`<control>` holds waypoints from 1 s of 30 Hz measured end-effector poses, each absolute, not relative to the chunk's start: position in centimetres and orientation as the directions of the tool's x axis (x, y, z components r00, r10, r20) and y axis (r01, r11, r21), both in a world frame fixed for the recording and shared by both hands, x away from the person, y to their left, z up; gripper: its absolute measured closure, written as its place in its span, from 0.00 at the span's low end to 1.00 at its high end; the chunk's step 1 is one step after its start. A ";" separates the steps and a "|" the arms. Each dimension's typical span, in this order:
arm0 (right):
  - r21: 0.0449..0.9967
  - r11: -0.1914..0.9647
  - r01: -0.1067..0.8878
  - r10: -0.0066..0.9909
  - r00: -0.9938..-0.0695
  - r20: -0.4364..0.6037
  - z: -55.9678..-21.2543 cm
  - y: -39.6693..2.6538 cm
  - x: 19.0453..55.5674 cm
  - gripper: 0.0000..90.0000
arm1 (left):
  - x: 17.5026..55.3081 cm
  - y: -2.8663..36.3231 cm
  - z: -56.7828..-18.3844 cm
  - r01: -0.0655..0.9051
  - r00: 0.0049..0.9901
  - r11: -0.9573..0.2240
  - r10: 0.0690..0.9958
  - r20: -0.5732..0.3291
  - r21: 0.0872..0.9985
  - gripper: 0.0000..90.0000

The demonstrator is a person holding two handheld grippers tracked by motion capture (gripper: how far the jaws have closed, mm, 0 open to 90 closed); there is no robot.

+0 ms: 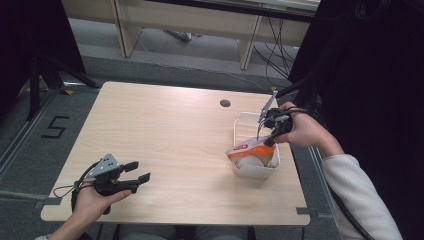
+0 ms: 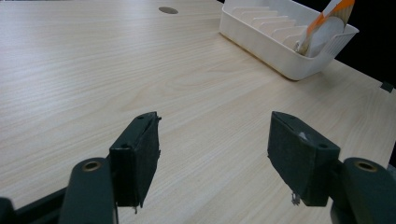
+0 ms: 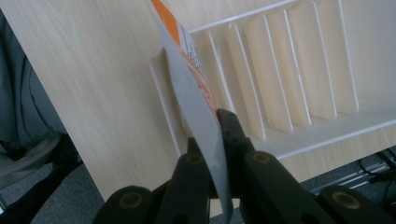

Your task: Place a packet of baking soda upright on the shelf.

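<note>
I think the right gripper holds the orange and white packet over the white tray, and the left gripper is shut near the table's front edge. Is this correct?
Not quite: the left gripper is open, its jaws wide apart over bare table, as the left gripper view shows. The right gripper does hold the orange and white packet over the white tray.

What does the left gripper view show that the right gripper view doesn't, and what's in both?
Left gripper view alone: the left hand-held gripper, jaws wide apart over bare table, nothing between them; a round cable hole at the far edge; the whole white tray from the side.

Right gripper view alone: the right hand-held gripper, jaws shut on the edge of the orange-and-white packet; floor and dark cloth past the table edge.

Both: the wooden table, the ribbed tray, and the packet standing in it.
</note>
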State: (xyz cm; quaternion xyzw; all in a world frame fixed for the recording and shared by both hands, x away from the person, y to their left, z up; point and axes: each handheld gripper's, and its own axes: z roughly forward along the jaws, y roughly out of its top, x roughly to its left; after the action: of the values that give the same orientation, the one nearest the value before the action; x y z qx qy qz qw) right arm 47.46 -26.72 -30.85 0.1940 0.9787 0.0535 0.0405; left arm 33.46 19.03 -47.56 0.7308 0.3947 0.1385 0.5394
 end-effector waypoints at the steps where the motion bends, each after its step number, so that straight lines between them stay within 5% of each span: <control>1: 0.120 0.919 0.377 0.385 -0.921 -0.058 -30.9 -26.8 47.5 1.00 | 33.5 19.0 -47.5 0.427 0.650 -0.108 0.727 -0.222 0.898 0.37; 19: 0.087 0.903 0.421 0.426 -0.903 -0.060 -31.8 -28.1 47.9 1.00 | 33.5 19.0 -47.5 0.425 0.653 -0.112 0.726 -0.218 0.898 0.37; 30: 0.247 0.877 0.412 0.435 -0.899 -0.046 -30.5 -26.2 47.1 0.68 | 33.4 18.9 -47.6 0.436 0.642 -0.095 0.730 -0.235 0.895 0.37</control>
State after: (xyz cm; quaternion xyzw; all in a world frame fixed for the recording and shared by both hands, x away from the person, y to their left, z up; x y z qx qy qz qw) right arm 47.07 -26.22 -30.51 0.2189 0.9675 0.1162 0.0498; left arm 33.40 18.92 -47.58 0.7273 0.4008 0.1362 0.5402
